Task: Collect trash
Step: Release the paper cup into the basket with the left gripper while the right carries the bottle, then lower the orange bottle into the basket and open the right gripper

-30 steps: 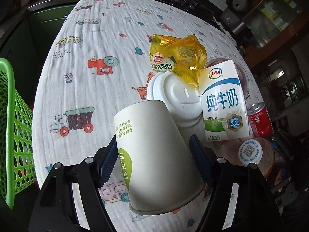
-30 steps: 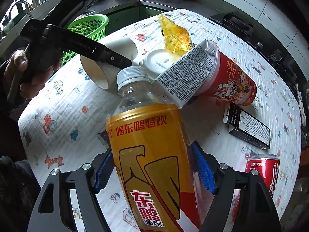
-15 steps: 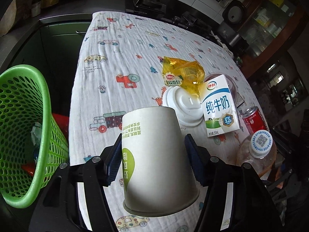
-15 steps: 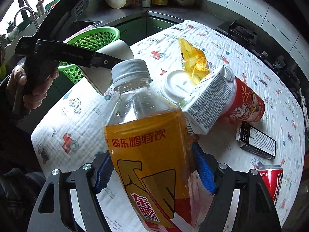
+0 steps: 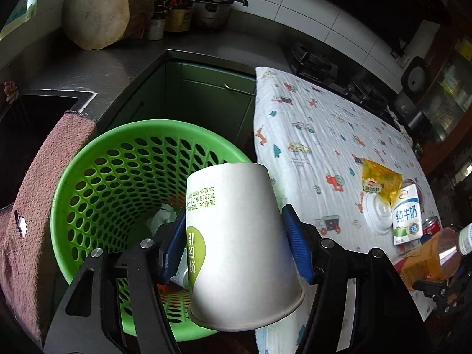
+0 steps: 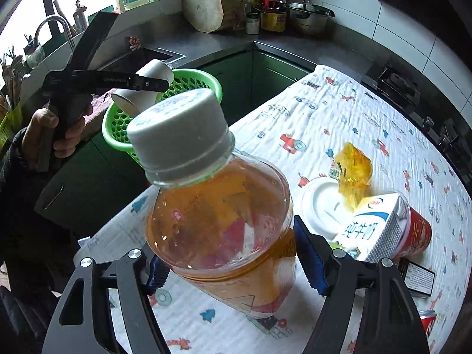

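My left gripper (image 5: pixel 234 244) is shut on a white paper cup (image 5: pixel 236 242), held bottom-forward above the rim of the green mesh basket (image 5: pixel 88 177); the cup also shows over the basket in the right wrist view (image 6: pixel 144 88). My right gripper (image 6: pixel 233 265) is shut on an orange drink bottle (image 6: pixel 218 215) with a grey cap, held above the table's near corner. On the patterned tablecloth (image 6: pixel 339 124) lie a white lid (image 6: pixel 321 209), a yellow wrapper (image 6: pixel 352 168), a milk carton (image 6: pixel 374 227), a red cup (image 6: pixel 417 233) and a red can (image 6: pixel 427 324).
The basket holds some white trash at its bottom (image 5: pixel 162 218) and stands beside the table's edge, next to a pink towel (image 5: pixel 35 191). A sink (image 6: pixel 141 56) and a steel counter with a wooden block (image 6: pixel 206 6) and bottles lie behind. A black box (image 6: pixel 419 277) lies on the table.
My left gripper has swung left with the cup from above the table to above the green basket. My right gripper has lifted the bottle higher and tilted it toward the basket side.
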